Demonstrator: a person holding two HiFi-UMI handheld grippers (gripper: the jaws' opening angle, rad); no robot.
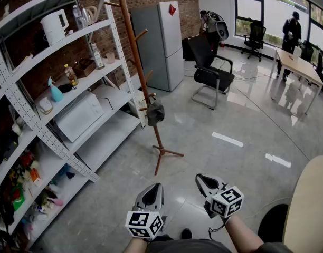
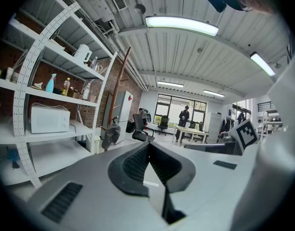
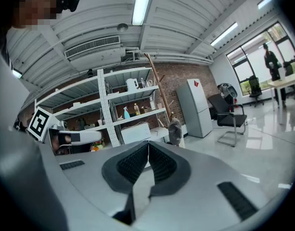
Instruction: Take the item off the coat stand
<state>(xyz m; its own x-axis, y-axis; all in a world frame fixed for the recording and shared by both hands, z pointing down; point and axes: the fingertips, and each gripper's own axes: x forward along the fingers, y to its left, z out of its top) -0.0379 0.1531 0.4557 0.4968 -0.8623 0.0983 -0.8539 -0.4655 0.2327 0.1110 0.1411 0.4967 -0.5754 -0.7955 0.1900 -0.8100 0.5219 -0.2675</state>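
Observation:
A tall brown wooden coat stand (image 1: 138,62) rises from the grey floor beside the shelving. A dark grey cap-like item (image 1: 154,113) hangs from one of its low pegs. It also shows in the left gripper view as a small dark grey item (image 2: 110,134), and in the right gripper view the item (image 3: 174,129) hangs ahead, right of centre. My left gripper (image 1: 154,187) and right gripper (image 1: 202,179) are held low and close to me, well short of the stand. The left gripper (image 2: 148,145) and the right gripper (image 3: 148,143) both have their jaws together with nothing between them.
A white shelving rack (image 1: 114,36) with a microwave (image 1: 79,116), kettle and bottles stands left of the stand. A grey fridge (image 1: 160,44) is behind it. A black chair (image 1: 210,70) sits to the right, a round table edge (image 1: 309,210) at my right, and people stand by the windows.

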